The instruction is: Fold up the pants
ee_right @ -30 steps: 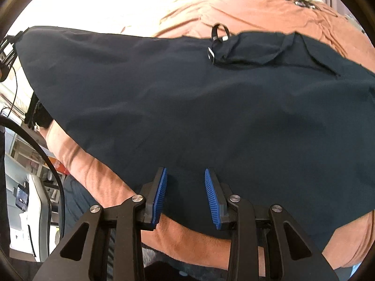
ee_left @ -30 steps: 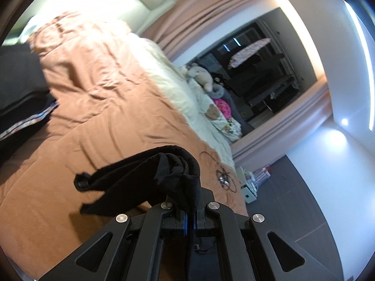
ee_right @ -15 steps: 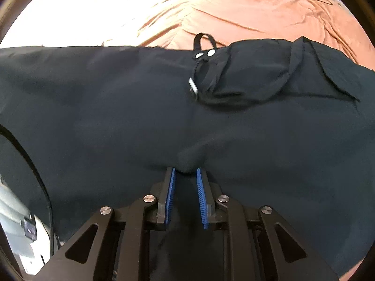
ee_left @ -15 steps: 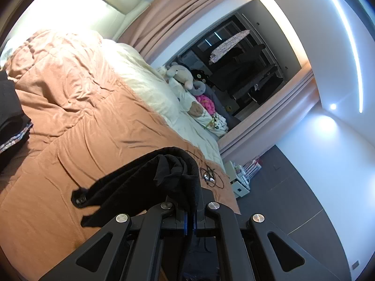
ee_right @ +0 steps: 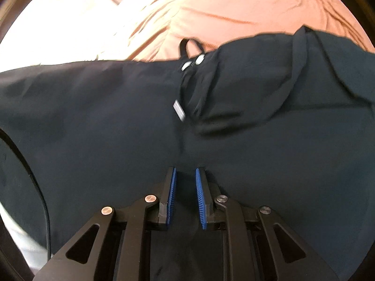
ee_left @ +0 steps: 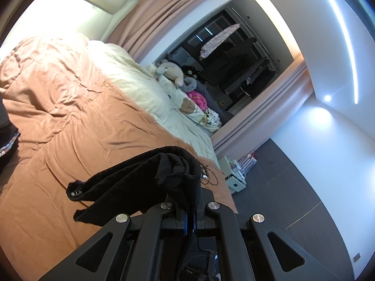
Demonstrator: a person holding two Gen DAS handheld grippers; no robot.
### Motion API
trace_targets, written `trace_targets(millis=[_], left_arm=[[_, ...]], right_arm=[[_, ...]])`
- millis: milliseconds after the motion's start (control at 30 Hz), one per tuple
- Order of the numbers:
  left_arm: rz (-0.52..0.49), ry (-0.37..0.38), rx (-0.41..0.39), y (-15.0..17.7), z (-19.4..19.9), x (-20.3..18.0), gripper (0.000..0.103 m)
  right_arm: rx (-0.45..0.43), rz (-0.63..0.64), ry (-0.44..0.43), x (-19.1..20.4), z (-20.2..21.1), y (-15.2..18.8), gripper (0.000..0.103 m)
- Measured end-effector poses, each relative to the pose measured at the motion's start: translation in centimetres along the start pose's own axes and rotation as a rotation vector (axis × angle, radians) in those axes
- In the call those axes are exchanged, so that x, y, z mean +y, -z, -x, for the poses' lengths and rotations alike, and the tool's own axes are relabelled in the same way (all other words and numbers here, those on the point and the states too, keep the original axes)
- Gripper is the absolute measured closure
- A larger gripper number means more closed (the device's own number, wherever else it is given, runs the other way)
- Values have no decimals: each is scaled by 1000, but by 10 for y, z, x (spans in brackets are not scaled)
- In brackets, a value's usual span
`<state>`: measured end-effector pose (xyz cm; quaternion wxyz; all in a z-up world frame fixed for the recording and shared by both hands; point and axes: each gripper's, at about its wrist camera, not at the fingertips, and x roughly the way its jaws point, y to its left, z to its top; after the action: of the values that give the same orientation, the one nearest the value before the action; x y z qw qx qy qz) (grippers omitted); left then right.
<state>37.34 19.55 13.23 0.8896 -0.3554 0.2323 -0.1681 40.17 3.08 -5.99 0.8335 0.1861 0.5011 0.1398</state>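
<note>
The dark pants are spread over the orange bedspread. A bunched end is clamped tight in the left gripper. The right gripper has just been closing, with a fold of the fabric pinched between its blue pads.

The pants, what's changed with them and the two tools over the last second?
The right tool came in from the pants' edge over the fabric, and its jaws have just been closing on a pinch of cloth. The left tool rose, carrying its bunch of pants. It stayed shut on them; the orange bedspread is unchanged.
</note>
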Motion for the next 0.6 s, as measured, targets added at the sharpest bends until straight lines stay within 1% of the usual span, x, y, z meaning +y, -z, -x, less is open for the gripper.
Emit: trace_targets(millis=[67, 133, 300, 367, 467, 533, 600], left_arm=[[-6, -5, 11, -1, -6, -5, 101], [-12, 4, 19, -2, -9, -12, 101], [-34, 46, 33, -3, -18, -34, 101], [-46, 59, 43, -2, -24, -47, 101], [-77, 77, 61, 1, -33, -68, 101], [-101, 91, 71, 4, -39, -82, 101], [-114, 105, 81, 6, -43, -91, 101]], right_arm=[[12, 14, -20, 2, 4, 12, 89], [32, 31, -50, 3, 8, 32, 89], [39, 57, -75, 1, 26, 74, 89], [37, 59, -87, 0, 34, 84, 89], [6, 57, -108, -6, 52, 99, 89], [-17, 41, -118, -17, 63, 96, 89], [-49, 19, -115, -25, 74, 101, 88]])
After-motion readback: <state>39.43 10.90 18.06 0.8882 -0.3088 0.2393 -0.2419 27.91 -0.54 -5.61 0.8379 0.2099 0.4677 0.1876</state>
